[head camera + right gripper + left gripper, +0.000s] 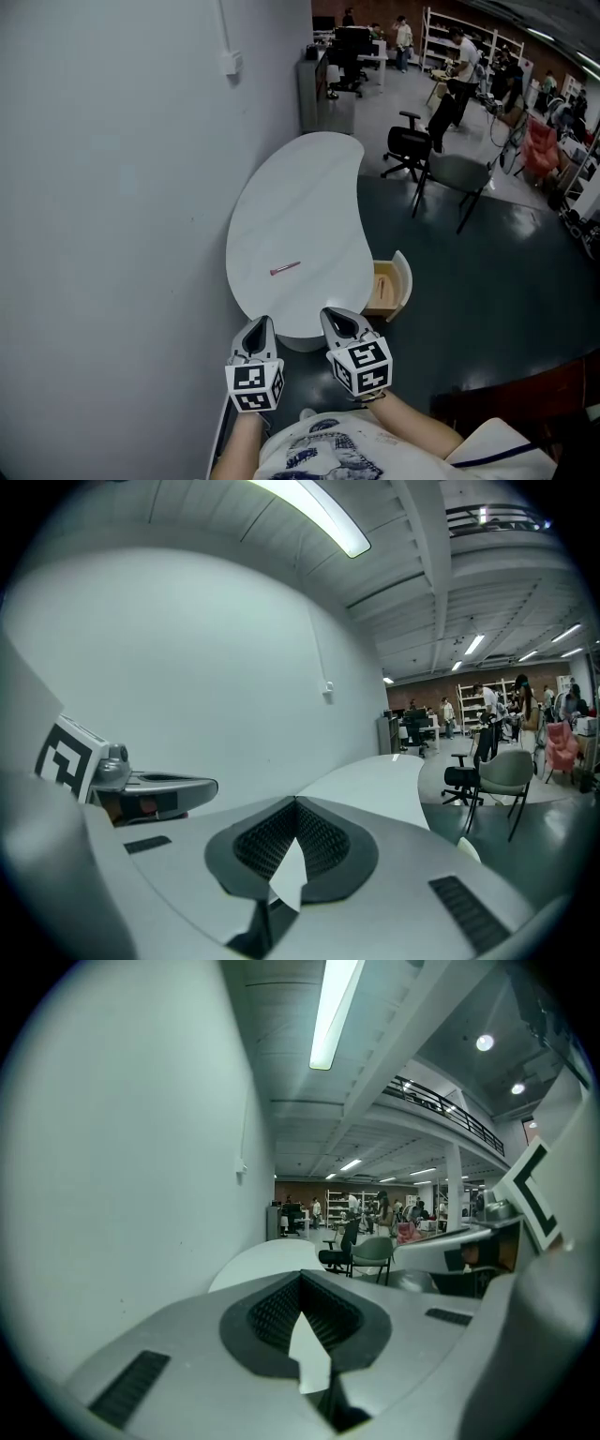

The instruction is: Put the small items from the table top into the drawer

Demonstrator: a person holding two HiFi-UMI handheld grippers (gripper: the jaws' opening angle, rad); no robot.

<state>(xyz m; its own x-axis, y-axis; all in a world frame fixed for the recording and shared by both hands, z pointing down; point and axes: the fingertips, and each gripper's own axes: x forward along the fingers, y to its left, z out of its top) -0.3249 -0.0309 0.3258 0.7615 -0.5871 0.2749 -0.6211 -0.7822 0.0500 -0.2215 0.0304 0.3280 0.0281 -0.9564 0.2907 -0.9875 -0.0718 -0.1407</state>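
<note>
Pinkish stick [285,268] sits mid table [309,178], drawer [382,281] on the table's right side open ready for it, left gripper [262,324] and right gripper [337,318] pinched shut, empty, at its near end.

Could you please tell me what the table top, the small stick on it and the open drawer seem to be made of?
Table top: smooth white with a dull even sheen and no grain, likely laminate or painted board.
Small stick: reddish, too small to tell, perhaps plastic.
Drawer: tan inside, suggesting wood or wood-look board; its curved front is white like the top.
</note>
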